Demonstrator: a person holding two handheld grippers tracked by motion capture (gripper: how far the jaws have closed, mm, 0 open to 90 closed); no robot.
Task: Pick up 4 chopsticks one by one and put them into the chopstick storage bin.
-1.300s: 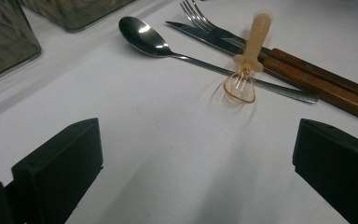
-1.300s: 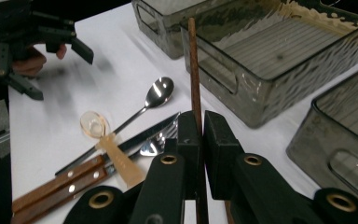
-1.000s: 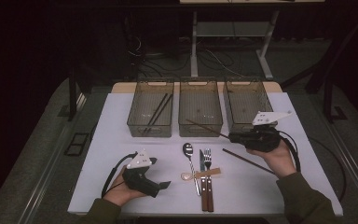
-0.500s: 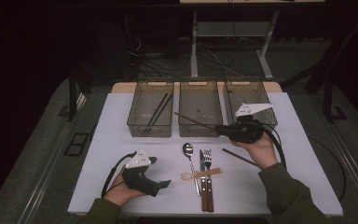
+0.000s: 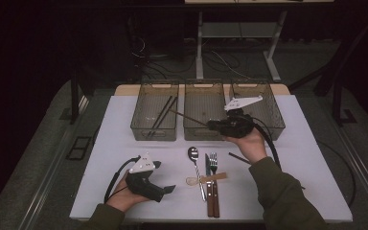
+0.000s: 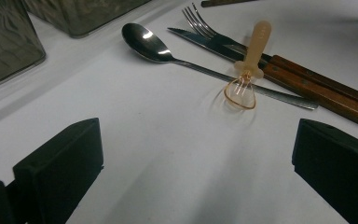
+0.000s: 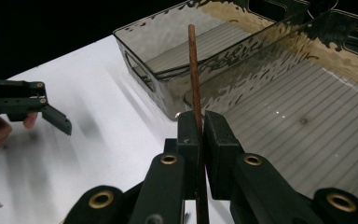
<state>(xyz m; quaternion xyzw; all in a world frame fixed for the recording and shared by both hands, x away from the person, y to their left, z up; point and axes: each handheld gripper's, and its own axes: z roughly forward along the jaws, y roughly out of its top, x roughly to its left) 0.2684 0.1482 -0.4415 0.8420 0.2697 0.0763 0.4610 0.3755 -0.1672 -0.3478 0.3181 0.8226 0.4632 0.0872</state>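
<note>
L tongs [image 5: 168, 189] rest low on the white surface [image 5: 124, 139] at front left, held in the person's L hand [image 5: 120, 196], jaws spread wide w/ nothing between them; in the left gripper view bare surface lies between the two black jaws. Just ahead of them: a spoon [image 6: 158, 46], a fork [image 6: 200, 23] & a knife [image 6: 205, 39] w/ wooden handles side by side, plus a small pale plastic spoon [image 6: 251, 56] lying across them. In the high view this cutlery sits at centre front. Behind it, 3 clear bins in a row: L bin [image 5: 155, 115] has 2 dark chopsticks [image 5: 163, 115] inside, mid bin [image 5: 203, 110], R bin [image 5: 263, 105]. R tongs [image 5: 211, 126] are clenched on a brown chopstick [image 7: 194, 70], gripped near one end; the stick points out past the jaws, its tip over the mid bin toward the L bin. R hand [image 5: 247, 141] holds the tool above the front edge of the mid & R bins, off the surface. Another dark chopstick [image 5: 237, 157] lies on the surface just beside the R wrist, near the fork
</note>
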